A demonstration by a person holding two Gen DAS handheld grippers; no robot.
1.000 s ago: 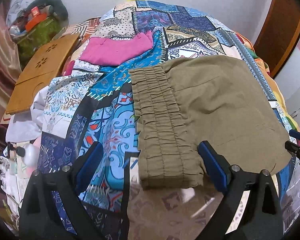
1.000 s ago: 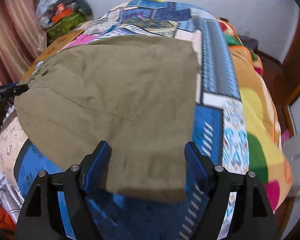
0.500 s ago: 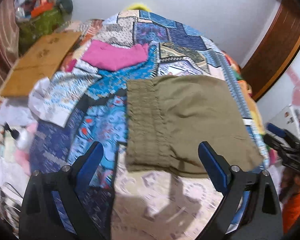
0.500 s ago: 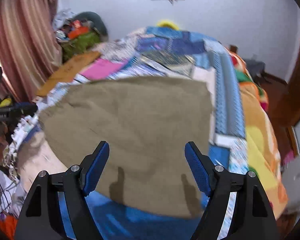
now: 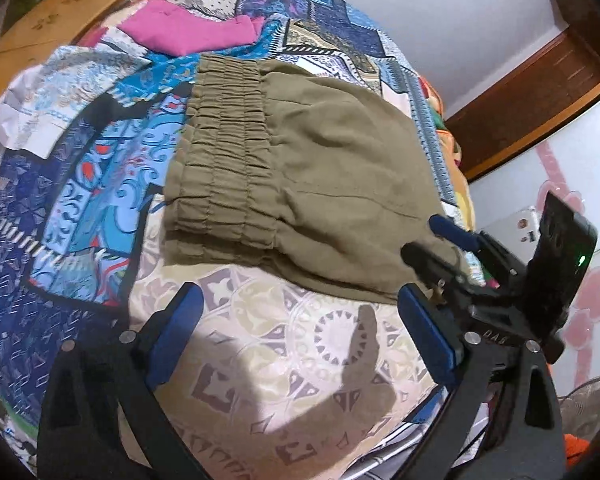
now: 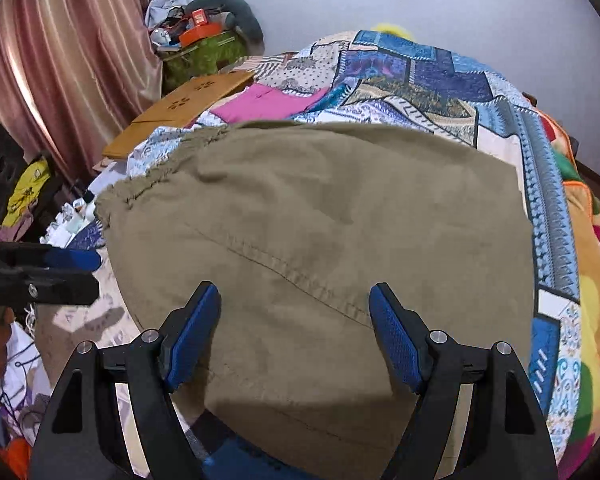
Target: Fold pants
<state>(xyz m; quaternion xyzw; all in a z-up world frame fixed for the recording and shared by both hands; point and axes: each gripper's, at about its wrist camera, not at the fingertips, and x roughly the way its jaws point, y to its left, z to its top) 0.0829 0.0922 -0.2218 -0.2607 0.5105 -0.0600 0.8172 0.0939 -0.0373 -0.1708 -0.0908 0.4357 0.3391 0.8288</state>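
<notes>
Olive-green pants (image 5: 312, 176) lie folded flat on the patchwork bedspread (image 5: 100, 152), elastic waistband (image 5: 224, 152) to the left in the left wrist view. My left gripper (image 5: 300, 324) is open and empty, held just short of the pants' near edge. My right gripper (image 6: 294, 320) is open and empty, its fingers over the near part of the pants (image 6: 320, 240). The right gripper also shows in the left wrist view (image 5: 440, 240), at the pants' right corner. The left gripper shows in the right wrist view (image 6: 60, 268), at the left.
A pink garment (image 5: 192, 34) lies on the bed beyond the pants. A wooden board (image 6: 180, 112) and a green bag with clutter (image 6: 204, 48) stand at the far left by the curtain (image 6: 60, 60). The bed's right edge drops off past the orange blanket (image 6: 584, 248).
Both grippers stayed open. The left view pulled back, then came closer and tilted. The right gripper rose, then moved forward over the pants. The pants' near-right part now looks rumpled.
</notes>
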